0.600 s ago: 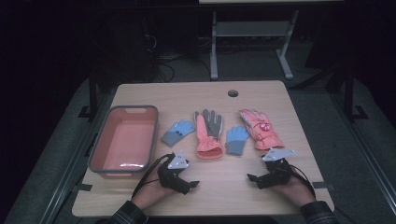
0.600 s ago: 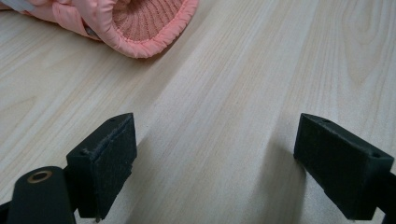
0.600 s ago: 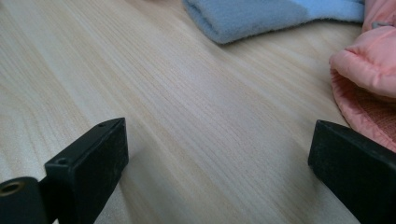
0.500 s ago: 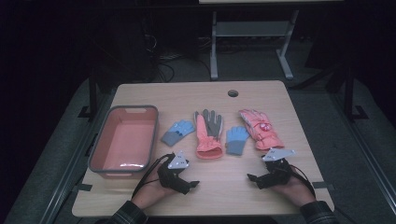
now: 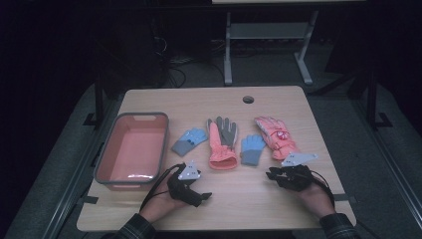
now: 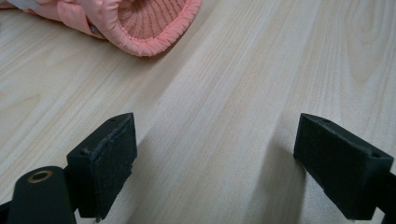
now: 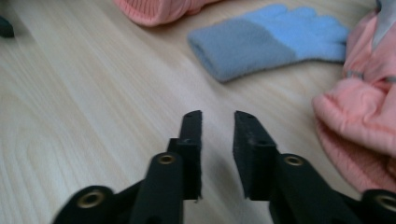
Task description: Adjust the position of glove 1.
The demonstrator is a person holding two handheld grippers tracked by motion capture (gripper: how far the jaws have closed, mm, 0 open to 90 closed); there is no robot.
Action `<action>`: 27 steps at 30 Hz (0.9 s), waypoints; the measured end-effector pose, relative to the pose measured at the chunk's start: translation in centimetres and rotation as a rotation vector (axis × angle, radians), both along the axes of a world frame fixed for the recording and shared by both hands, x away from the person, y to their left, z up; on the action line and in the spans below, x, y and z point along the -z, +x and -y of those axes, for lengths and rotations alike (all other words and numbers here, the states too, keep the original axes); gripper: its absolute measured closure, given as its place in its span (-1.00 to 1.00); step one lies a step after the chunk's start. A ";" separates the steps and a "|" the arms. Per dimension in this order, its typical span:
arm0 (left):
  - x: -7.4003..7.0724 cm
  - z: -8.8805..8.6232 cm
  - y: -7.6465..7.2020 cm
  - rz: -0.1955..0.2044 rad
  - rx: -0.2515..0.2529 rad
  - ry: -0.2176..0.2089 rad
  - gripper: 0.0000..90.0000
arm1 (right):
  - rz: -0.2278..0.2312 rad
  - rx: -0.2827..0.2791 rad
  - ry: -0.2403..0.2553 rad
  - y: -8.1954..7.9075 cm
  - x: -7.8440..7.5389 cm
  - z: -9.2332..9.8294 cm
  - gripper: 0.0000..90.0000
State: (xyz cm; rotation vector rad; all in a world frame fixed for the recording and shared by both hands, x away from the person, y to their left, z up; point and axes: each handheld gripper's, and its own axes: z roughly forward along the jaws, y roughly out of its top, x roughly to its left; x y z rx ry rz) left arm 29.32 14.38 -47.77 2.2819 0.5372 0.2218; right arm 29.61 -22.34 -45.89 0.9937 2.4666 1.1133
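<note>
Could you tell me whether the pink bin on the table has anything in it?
Empty. In the high view the pink bin shows bare floor, and all four gloves lie outside it.

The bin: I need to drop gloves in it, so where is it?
In the high view, the salmon bin sits at the table's left side, just left of the small blue glove.

Dim room, lit tabletop, soft blur
</note>
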 end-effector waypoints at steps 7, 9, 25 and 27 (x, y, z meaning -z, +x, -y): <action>0.0 0.0 -0.1 -0.002 -0.009 -0.001 -0.72 | -0.008 0.002 -0.001 1.3 -0.6 -0.6 1.00; 0.0 0.0 -0.1 -0.002 -0.010 0.000 -0.72 | -0.006 -0.003 0.003 1.6 -0.8 -0.6 1.00; 0.0 0.0 -0.1 -0.006 -0.012 -0.001 -0.72 | -0.022 -0.007 0.009 5.3 -1.1 -2.6 0.99; 0.0 0.0 -0.1 -0.006 -0.012 -0.002 -0.72 | -0.020 -0.008 0.010 5.7 -1.1 -2.9 1.00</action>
